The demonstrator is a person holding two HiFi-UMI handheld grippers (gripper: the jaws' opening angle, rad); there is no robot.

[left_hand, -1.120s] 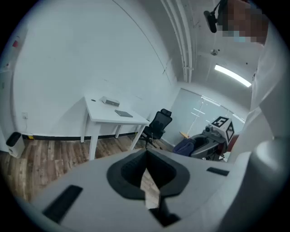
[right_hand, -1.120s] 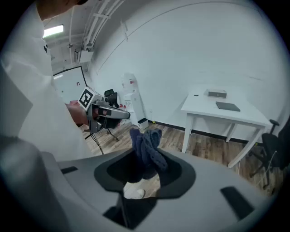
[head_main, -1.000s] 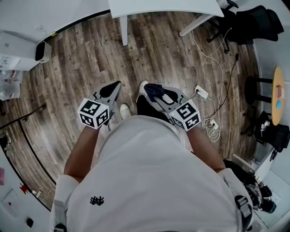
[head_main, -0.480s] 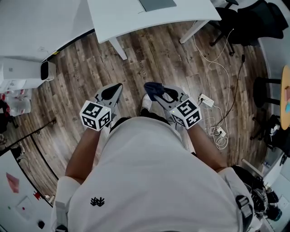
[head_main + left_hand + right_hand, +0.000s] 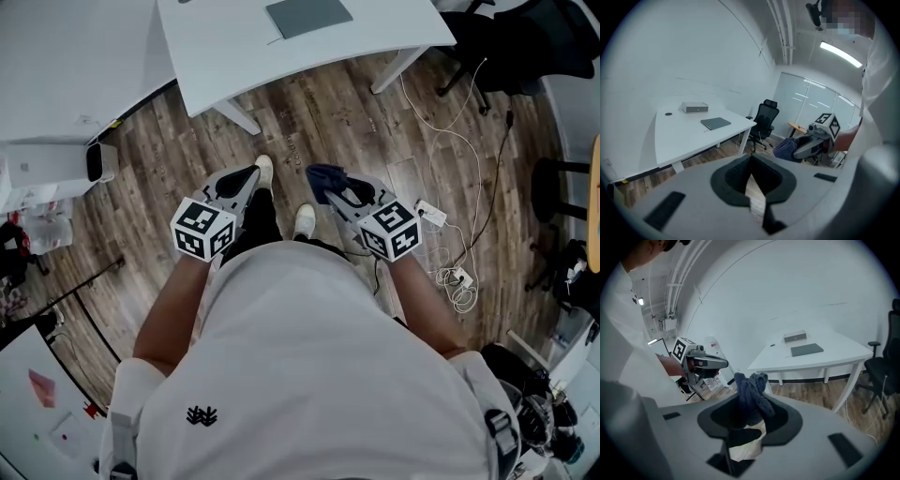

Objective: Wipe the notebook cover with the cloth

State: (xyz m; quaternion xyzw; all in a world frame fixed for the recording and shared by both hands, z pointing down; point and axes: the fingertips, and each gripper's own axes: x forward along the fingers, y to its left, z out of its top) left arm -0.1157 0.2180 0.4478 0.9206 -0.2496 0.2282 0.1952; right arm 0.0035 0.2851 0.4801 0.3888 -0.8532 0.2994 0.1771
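Right gripper [image 5: 749, 420]: jaws closed on a dark blue cloth [image 5: 751, 392], bunched, its loose end sticking out past the tips. Left gripper [image 5: 751, 176]: jaws brought together at the tips, nothing between them. Both are held at waist height, side by side and apart, short of the white table [image 5: 225, 47] and over the wood floor [image 5: 309, 122] in front of it. The grey notebook [image 5: 308, 16] lies flat and closed on the table top, toward its far side; a small grey box [image 5: 695, 108] sits on the same top beyond the notebook. A black office chair [image 5: 764, 119] stands off the table's end. Step in hand, as I read it: the approach, with the cloth secured and no wiping begun, since cloth and notebook are well apart. Next move likely calls for closing on the table's near edge, then bringing the right gripper down so the cloth's free end lies on the cover. The left gripper could pin the notebook so it does not slide under the strokes.
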